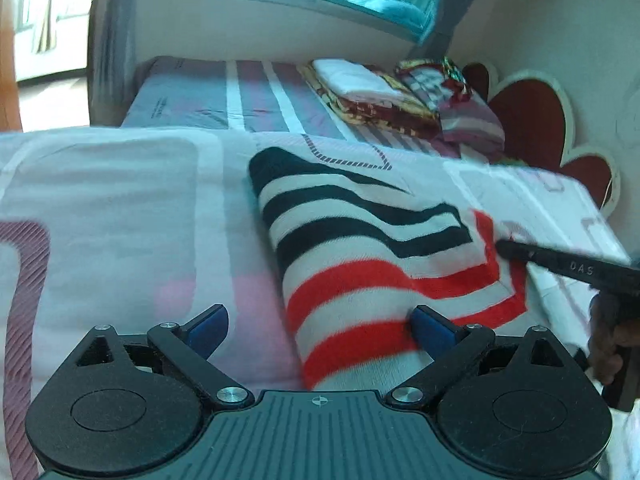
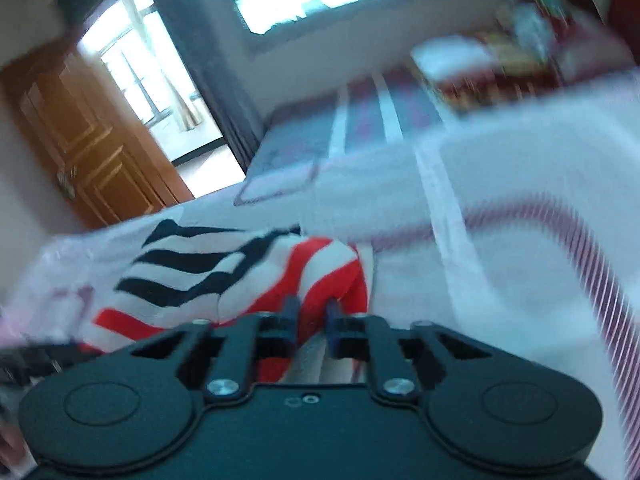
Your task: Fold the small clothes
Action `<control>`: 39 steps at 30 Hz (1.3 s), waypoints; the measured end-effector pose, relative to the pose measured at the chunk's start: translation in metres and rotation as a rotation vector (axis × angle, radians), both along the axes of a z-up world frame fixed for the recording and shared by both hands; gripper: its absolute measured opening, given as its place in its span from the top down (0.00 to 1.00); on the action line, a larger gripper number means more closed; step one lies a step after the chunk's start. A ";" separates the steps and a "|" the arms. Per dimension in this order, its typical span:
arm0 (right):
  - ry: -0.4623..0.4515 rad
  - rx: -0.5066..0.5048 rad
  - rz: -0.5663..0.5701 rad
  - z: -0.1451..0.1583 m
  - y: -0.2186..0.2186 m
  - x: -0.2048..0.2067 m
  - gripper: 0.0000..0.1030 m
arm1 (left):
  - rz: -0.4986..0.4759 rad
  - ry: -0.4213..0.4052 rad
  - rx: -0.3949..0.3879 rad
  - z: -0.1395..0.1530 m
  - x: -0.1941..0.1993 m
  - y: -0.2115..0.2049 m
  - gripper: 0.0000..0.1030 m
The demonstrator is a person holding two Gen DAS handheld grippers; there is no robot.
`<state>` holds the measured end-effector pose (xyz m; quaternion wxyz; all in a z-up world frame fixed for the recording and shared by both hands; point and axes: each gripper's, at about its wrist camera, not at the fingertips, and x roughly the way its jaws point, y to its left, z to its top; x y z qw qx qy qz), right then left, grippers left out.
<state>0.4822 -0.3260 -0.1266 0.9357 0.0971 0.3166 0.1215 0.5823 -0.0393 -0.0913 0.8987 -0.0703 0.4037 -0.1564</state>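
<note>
Here, close in:
Left hand-held gripper [image 1: 318, 330]: spread wide, its blue pads [image 1: 208, 330] on either side of the striped garment's near end, gripping nothing.
Right hand-held gripper [image 2: 310, 314]: drawn narrow, pinching a red-and-white fold of the garment.
Writing: "DAS" in pale letters on the right hand-held gripper's black finger [image 1: 568, 266], seen from the left wrist; its tip meets the garment's red edge.
Striped garment [image 1: 360, 248]: black, white and red, partly folded, on the bed.
Bed [image 1: 112, 200]: pale patterned sheet.
Folded bedding [image 1: 400, 96]: stacked at the far end.
</note>
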 end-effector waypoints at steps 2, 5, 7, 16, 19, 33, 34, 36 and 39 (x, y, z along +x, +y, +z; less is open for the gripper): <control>-0.042 -0.098 0.024 -0.003 0.009 0.003 0.89 | -0.034 0.052 0.044 -0.011 0.011 -0.012 0.05; -0.014 -0.168 0.031 -0.025 0.013 0.013 0.90 | -0.051 0.054 0.051 -0.019 0.015 -0.023 0.01; -0.016 -0.149 0.019 -0.027 0.012 0.012 0.90 | -0.047 0.050 0.063 -0.019 0.015 -0.027 0.00; -0.074 -0.068 -0.005 0.013 0.010 -0.016 0.62 | -0.048 0.045 0.065 -0.018 0.018 -0.025 0.00; -0.050 -0.100 0.060 0.007 0.025 -0.022 0.51 | -0.046 0.041 0.069 -0.018 0.017 -0.026 0.00; 0.243 0.304 0.076 -0.002 -0.052 -0.034 0.27 | -0.122 0.127 -0.206 -0.010 -0.008 0.039 0.11; 0.279 0.372 0.075 -0.009 -0.060 -0.036 0.28 | -0.133 0.163 -0.271 -0.016 -0.007 0.045 0.19; 0.343 0.494 0.072 -0.022 -0.075 -0.034 0.29 | -0.146 0.209 -0.346 -0.025 -0.004 0.049 0.22; 0.410 0.563 0.068 -0.039 -0.079 -0.031 0.29 | -0.196 0.255 -0.400 -0.035 -0.002 0.042 0.22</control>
